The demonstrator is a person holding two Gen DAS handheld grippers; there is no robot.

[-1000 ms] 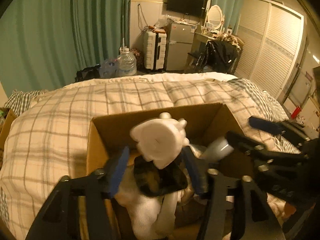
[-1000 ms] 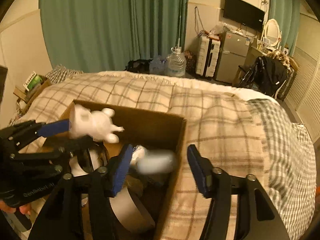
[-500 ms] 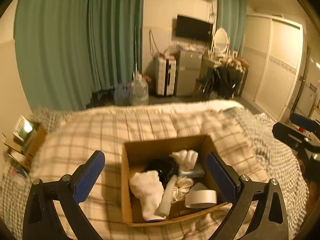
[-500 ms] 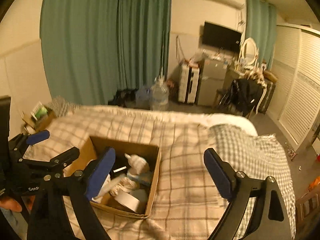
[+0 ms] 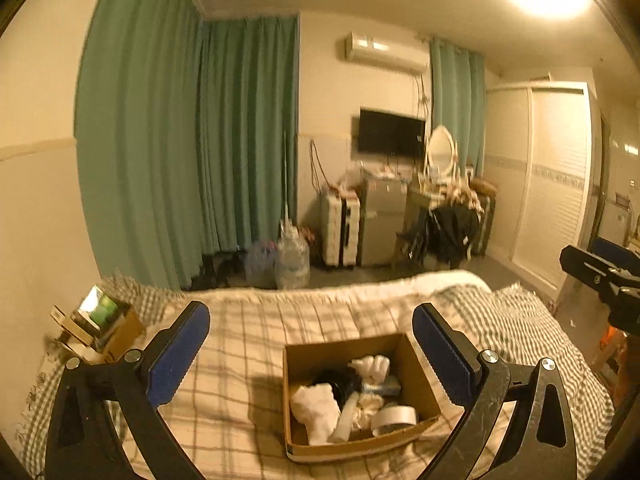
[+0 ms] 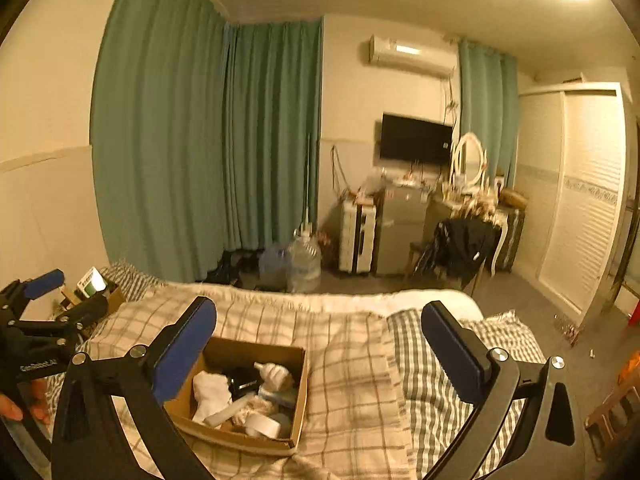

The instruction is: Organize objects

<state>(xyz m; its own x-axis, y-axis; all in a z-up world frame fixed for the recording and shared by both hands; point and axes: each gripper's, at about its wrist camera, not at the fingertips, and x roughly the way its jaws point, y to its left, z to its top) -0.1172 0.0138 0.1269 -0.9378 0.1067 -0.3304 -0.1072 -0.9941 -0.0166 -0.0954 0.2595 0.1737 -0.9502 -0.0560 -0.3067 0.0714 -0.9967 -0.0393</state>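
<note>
An open cardboard box sits on the plaid bedcover. Inside lie a white plush toy, a white cloth, a black object and a tape roll. My left gripper hangs open high above and behind the box, with nothing between its fingers. My right gripper is also raised and empty, its jaws opening wide. The left gripper shows at the right wrist view's left edge, with a hand below it.
A small box of items stands beside the bed at the left. Beyond the bed's far edge are water jugs, a white suitcase, a small fridge and a chair with a black jacket. Green curtains cover the far wall.
Both grippers rose and drew back from the box. The white plush toy and a pale object that were between the jaws now lie in the box. Both jaws spread wide.
</note>
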